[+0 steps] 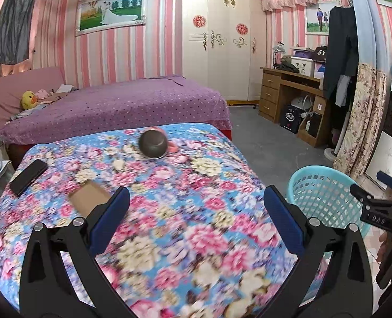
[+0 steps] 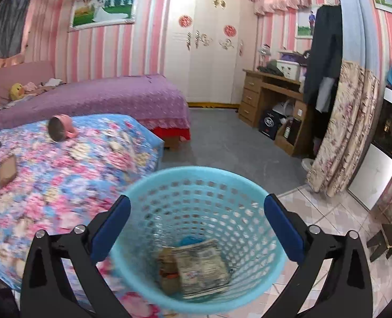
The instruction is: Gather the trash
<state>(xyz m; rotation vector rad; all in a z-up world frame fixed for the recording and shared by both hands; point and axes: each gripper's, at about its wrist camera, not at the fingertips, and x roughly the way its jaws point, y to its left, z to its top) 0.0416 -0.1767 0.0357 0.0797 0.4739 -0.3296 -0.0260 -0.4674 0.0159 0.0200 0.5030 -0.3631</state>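
Two hand-held tools, alike in build: the left gripper (image 1: 196, 204) is matte black, its two arms forking outward like a wishbone, each with a triangular cut-out and tipped by a long blue fingers (image 1: 110, 218) pad. Round silver screws sit in pairs at each arm's pivot. The right gripper (image 2: 197, 212) shows the same black frame, blue pads and silver screws. Seen from the left-wrist view, its black body carries a small plate with pale lettering, partly legible, and a blue tip.
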